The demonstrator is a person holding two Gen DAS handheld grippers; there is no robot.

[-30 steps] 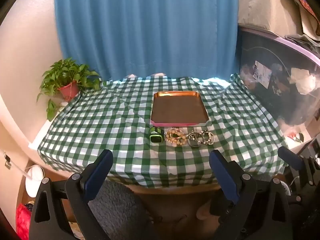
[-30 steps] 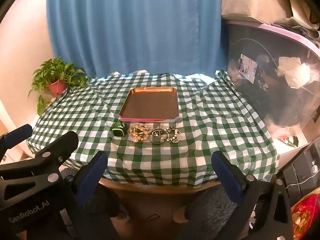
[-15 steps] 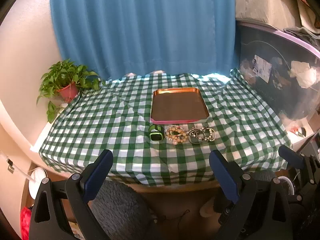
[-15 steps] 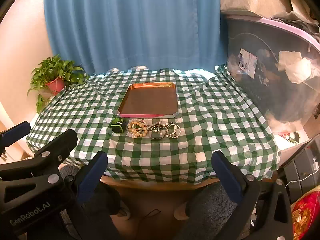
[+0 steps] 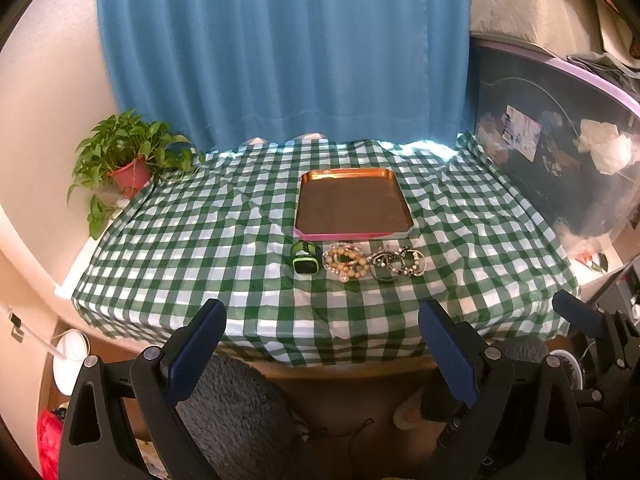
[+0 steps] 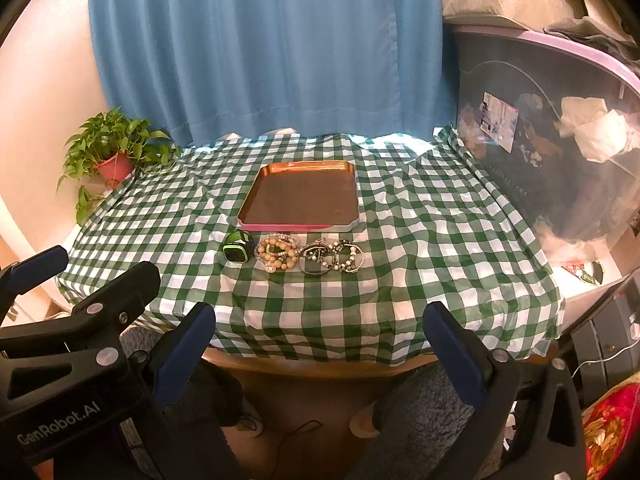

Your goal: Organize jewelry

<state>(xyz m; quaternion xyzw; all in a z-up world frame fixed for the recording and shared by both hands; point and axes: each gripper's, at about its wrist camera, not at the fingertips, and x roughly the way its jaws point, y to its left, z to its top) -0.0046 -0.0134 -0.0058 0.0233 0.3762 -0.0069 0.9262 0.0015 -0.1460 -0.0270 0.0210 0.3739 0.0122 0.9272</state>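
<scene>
the left gripper (image 5: 322, 330) fills the bottom of its view with fingers spread wide and nothing between them, hanging short of the near table edge. the right gripper (image 6: 320, 332) sits the same way at the bottom of its view, spread and empty; the left one also shows at the lower left of that frame.

beyond both, at frame centre, the jewelry lies in a row on the green checked tablecloth (image 5: 192, 248): a green watch (image 5: 306, 262) on the left, a beaded bracelet (image 5: 346, 266) touching or nearly touching it, and a tangle of darker bracelets (image 5: 398, 262) on the right. just behind the row sits the copper tray (image 5: 352, 204) with its pink near rim, bare inside. nothing looks moved yet.

the risks, as i judge them: the dark bracelets overlap each other, so a pinch on one may drag its neighbour along. the cloth is loose and wrinkled, and a low finger could snag it and shift the whole row. round beads may also roll out of a shallow grip before reaching the tray.
</scene>
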